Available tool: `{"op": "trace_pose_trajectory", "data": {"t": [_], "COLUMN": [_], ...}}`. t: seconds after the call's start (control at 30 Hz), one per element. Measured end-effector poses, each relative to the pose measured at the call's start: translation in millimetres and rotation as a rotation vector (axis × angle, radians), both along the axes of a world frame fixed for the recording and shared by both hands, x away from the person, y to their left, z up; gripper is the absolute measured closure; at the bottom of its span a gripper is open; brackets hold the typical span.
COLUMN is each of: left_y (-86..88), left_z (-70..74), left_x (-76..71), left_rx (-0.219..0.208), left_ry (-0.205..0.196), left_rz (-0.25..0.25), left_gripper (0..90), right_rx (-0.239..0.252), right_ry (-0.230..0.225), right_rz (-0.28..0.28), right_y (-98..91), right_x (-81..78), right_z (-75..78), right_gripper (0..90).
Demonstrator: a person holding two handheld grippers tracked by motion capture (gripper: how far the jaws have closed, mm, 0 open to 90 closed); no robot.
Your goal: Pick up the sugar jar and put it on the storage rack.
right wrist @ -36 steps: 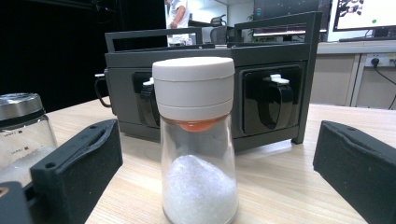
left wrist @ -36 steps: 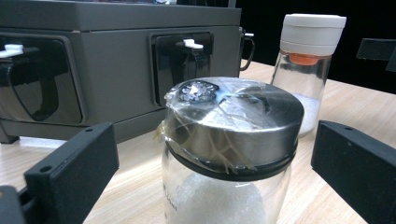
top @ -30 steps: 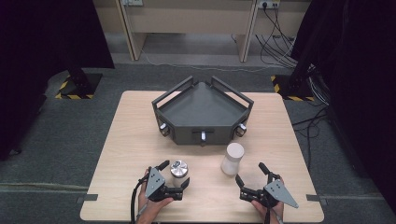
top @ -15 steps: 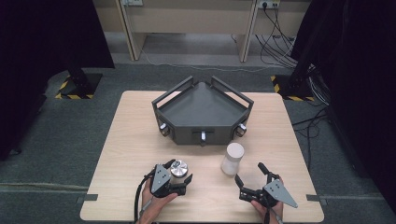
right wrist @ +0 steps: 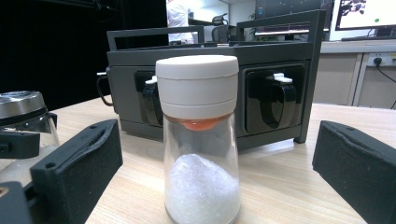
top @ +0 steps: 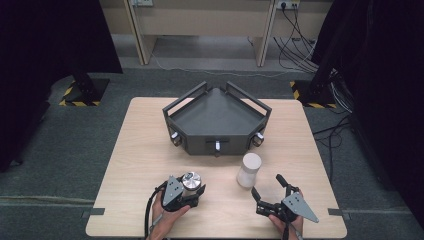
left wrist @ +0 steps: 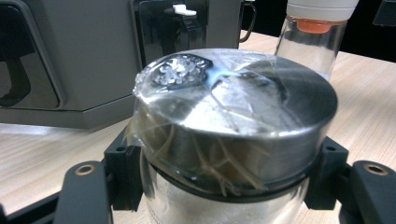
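A glass jar with a shiny metal lid under clear film stands at the table's front left. My left gripper has just been closing around it and is now shut on it, its pads pressing the glass below the lid on both sides. A glass shaker with a white cap and white powder stands upright to the right. My right gripper is open just in front of the shaker, jaws wide on either side and clear of it.
A dark grey three-cornered tray with raised rails and small latches sits at the table's middle back, behind both containers. The table's front edge is close to the person's hands. Cables and cabinet legs lie on the floor beyond the table.
The left gripper's jaws were wide open around the jar a second ago and have closed onto it. The right gripper and the shaker have not moved.
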State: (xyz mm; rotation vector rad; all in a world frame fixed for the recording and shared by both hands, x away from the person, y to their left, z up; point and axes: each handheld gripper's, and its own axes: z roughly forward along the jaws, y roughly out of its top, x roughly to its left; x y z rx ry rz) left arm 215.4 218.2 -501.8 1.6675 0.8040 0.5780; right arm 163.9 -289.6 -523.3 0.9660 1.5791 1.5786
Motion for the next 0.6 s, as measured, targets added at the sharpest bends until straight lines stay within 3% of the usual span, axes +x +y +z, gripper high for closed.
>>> {"op": "trace_pose_trajectory", "data": {"t": [0.07, 0.6], "left_y": [1.4, 4.3], "left_z": [-0.5, 9.8], "left_x": [-0.5, -2.5], "left_rx": [-0.026, -0.034], "left_ry": [0.013, -0.010], "left_rz": [0.006, 0.011], "left_gripper": [30.9, 30.9], "right_rx": [-0.001, 0.002], "right_ry": [-0.001, 0.002], "right_rz": [0.000, -0.002], "right_y": [0.0, -0.1], "right_x": [0.0, 0.3], "right_z": [0.0, -0.5], "right_gripper": [1.7, 1.7]}}
